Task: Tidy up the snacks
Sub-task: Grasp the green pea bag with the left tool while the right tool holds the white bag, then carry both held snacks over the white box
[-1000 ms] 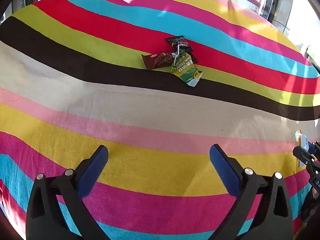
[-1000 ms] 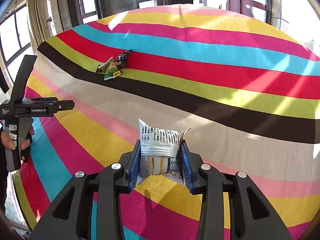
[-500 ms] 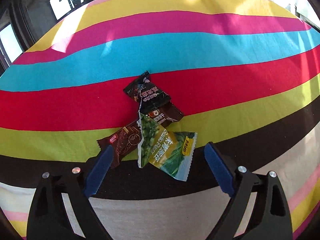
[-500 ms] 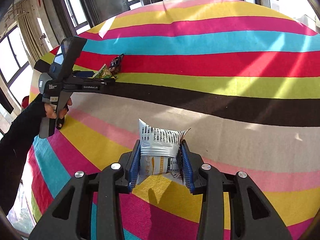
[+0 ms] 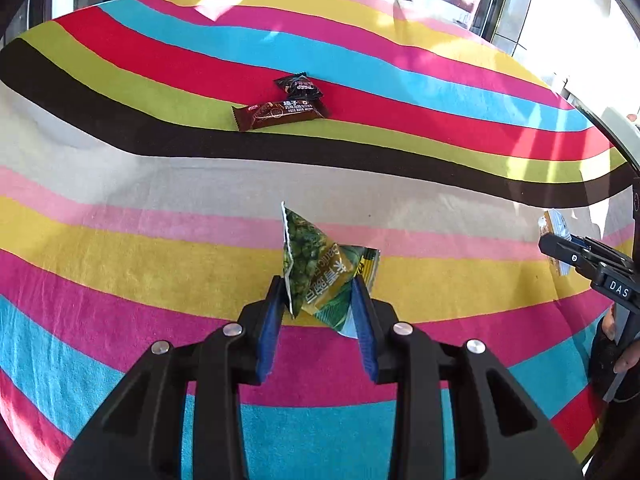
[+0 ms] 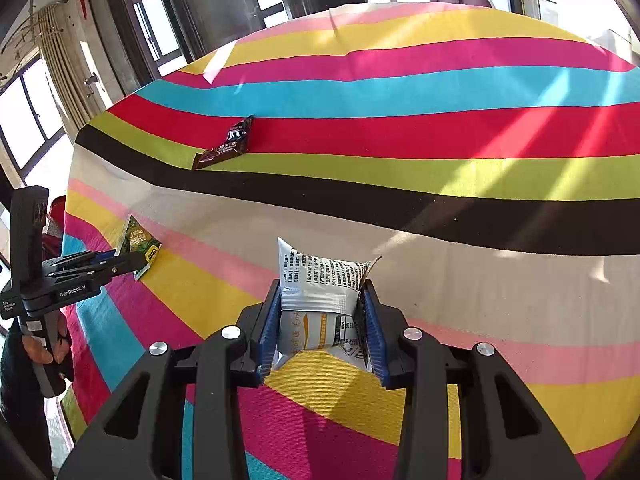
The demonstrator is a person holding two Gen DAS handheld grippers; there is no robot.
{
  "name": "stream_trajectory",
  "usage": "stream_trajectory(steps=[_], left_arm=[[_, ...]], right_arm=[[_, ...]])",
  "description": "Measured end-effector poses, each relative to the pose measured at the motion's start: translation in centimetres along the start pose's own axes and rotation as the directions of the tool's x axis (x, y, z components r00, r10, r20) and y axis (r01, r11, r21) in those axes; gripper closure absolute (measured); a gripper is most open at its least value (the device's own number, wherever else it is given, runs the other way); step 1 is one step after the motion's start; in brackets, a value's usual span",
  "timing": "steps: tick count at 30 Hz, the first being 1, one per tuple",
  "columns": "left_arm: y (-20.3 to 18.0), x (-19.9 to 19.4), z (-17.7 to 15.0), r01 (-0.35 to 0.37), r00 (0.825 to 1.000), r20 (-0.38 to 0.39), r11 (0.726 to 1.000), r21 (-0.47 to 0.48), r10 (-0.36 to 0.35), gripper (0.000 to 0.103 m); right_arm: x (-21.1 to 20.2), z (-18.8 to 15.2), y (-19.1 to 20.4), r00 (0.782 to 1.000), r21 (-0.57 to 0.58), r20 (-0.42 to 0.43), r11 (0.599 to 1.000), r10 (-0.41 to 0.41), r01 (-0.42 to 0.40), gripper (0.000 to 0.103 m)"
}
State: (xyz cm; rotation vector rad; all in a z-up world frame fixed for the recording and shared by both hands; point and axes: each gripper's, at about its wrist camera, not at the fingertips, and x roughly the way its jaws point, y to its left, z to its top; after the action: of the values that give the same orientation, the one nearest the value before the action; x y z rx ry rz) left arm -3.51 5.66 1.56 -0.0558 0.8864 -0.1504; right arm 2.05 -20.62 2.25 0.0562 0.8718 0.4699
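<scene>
My left gripper (image 5: 316,284) has a green snack packet (image 5: 316,256) between its blue pads, which press on it as the jaws are closing; it hangs over the pink and yellow stripes. In the right wrist view the same green snack packet (image 6: 138,240) sits in the left gripper (image 6: 136,260) at the far left. My right gripper (image 6: 322,292) is shut on a white snack packet (image 6: 320,280) with black print. A brown bar (image 5: 280,114) and a black packet (image 5: 299,86) lie together on the red and green stripes farther back.
A striped cloth (image 5: 120,240) covers the whole table. The right gripper (image 5: 560,248) and its white packet (image 5: 554,220) show at the right edge of the left wrist view. A hand (image 6: 44,352) grips the left handle. Windows and curtains stand beyond the table's far edge.
The left gripper reached the pile, closed on the green packet and drew it back toward the near stripes. The brown bar and black packet stayed. The right gripper kept its hold on the white packet.
</scene>
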Motion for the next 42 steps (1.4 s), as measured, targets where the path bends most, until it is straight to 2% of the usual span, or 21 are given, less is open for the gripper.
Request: stream_trajectory(steps=[4,5,6,7,8,10,13,14,15,16,17,25,31,35,38,42], left_arm=[[-0.4,-0.1,0.0,-0.025,1.000,0.006,0.999,0.020,0.024,0.066],[-0.5,0.0,0.2,-0.026,1.000,0.004,0.999,0.021,0.026,0.061],[-0.6,0.1,0.4,-0.036,0.999,0.003,0.999,0.024,0.035,0.052],[-0.9,0.3,0.6,-0.050,0.999,0.003,0.998,0.033,0.050,0.026],[-1.1,0.3,0.8,-0.058,0.998,0.006,0.997,0.046,0.058,0.010],[-1.7,0.5,1.3,-0.070,0.998,0.011,0.992,0.107,0.069,0.006],[-2.6,2.4,1.8,-0.075,0.995,-0.043,0.976,0.205,0.086,0.008],[-2.4,2.5,2.0,-0.036,0.998,-0.050,0.981,0.192,0.046,0.021],[-2.3,2.4,2.1,-0.017,0.999,-0.044,0.981,0.191,0.025,0.030],[-2.4,2.3,2.1,-0.015,0.999,-0.039,0.979,0.202,0.023,0.050],[-2.4,2.3,2.1,-0.018,0.999,-0.044,0.979,0.203,0.027,0.054],[-1.7,0.0,0.0,-0.006,1.000,-0.018,0.997,0.083,0.007,0.062],[-2.3,-2.2,-2.3,-0.029,1.000,-0.009,0.994,0.105,0.030,0.062],[-2.1,-3.2,-3.9,-0.030,0.999,-0.012,0.994,0.102,0.032,0.062],[-1.7,-4.1,-4.8,-0.036,0.999,-0.004,0.995,0.098,0.036,0.062],[-1.0,-5.3,-5.9,-0.040,0.999,0.012,0.995,0.094,0.039,0.062]], right_arm=[[-0.1,0.0,0.0,1.000,0.002,0.001,1.000,-0.006,0.006,0.064],[-0.1,0.0,0.0,1.000,0.003,0.000,1.000,-0.008,0.008,0.064],[-0.1,0.0,0.0,1.000,0.006,-0.002,1.000,-0.013,0.013,0.064],[0.0,0.0,-0.1,1.000,0.010,-0.002,1.000,-0.017,0.017,0.064],[0.0,0.0,-0.1,1.000,0.012,-0.002,1.000,-0.020,0.020,0.064],[0.0,0.0,-0.1,1.000,0.013,-0.006,1.000,-0.024,0.024,0.064],[0.1,0.0,-0.1,1.000,0.012,-0.008,1.000,-0.028,0.028,0.064],[0.0,0.0,-0.1,1.000,0.012,-0.008,1.000,-0.028,0.028,0.064],[0.0,0.0,-0.1,1.000,0.013,-0.008,1.000,-0.028,0.028,0.064],[0.0,0.0,-0.1,1.000,0.014,-0.007,0.999,-0.028,0.028,0.064],[0.0,0.0,-0.1,1.000,0.014,-0.006,0.999,-0.030,0.030,0.064],[0.1,0.1,-0.1,0.999,0.017,-0.001,0.999,-0.032,0.032,0.064],[0.3,0.2,0.3,1.000,-0.011,-0.010,1.000,-0.029,0.029,0.065],[0.3,0.0,1.7,0.998,-0.059,-0.020,0.996,-0.062,0.061,0.065],[0.0,-0.7,3.2,0.999,-0.049,-0.031,0.999,-0.016,0.014,0.065],[-0.9,-1.8,6.7,1.000,-0.099,-0.021,0.995,0.005,-0.008,0.065]])
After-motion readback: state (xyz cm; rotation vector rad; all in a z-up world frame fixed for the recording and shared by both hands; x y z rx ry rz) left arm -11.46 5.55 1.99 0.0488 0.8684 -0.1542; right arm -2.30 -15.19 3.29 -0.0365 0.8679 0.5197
